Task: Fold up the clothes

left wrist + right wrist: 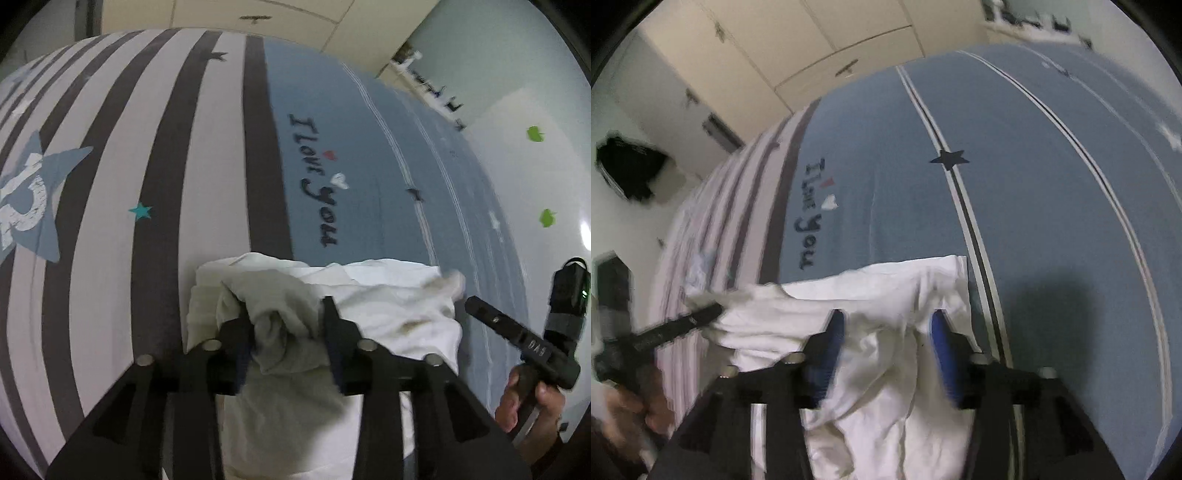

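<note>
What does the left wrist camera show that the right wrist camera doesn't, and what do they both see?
Only the left wrist view shows the big blue star patch, the small teal star and green wall stickers. Only the right wrist view shows the dark garment hanging on the wall and the black star on the stripe. Both show the white garment between open jaws, the bedspread and its "I love you" lettering.

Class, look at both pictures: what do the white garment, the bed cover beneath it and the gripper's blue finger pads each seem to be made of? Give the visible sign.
White garment: soft, thin cloth, probably cotton knit; it bunches and creases, matte.
Bed cover: smooth printed woven fabric, matte; stripes, stars and lettering lie flat.
Blue finger pads: likely rubber or foam; dull, too blurred to be sure.
</note>
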{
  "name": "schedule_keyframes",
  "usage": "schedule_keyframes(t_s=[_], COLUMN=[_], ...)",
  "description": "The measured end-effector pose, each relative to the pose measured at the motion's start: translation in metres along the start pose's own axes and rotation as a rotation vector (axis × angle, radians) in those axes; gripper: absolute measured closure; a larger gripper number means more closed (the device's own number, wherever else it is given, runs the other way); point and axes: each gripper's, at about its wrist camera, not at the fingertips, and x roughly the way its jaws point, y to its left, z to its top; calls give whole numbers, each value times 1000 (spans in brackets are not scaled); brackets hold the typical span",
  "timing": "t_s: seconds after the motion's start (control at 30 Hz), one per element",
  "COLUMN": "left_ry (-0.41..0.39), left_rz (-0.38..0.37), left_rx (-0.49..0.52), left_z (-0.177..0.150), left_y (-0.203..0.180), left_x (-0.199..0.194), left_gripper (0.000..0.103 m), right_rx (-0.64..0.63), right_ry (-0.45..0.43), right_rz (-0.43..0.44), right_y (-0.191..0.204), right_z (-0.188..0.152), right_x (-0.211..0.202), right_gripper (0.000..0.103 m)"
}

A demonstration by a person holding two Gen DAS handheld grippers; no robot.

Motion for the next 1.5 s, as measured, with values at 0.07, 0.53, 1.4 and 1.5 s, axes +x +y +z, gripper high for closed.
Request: schedule_keyframes(t_s=[0.07, 0.53, 1.4, 1.5], left_ry=[-42, -80, -24, -29], left_rz=[-3, 133, 224, 244], left_rx=[21, 168, 193, 151], left_z=[-10, -70, 26, 35], left_y=[0, 3, 4, 13], left_x=[-17, -6, 57, 56], left_gripper=[45, 22, 81, 81], right_rx=[3, -262, -129, -210], right_ry=[-38, -79, -112, -94], right_rz=[32, 18, -18, 9], right_y=[-6, 72, 20, 36], right_z=[-11, -97, -63, -91], right_x=[-16, 2, -1, -2], right_gripper=[50, 48, 81, 81])
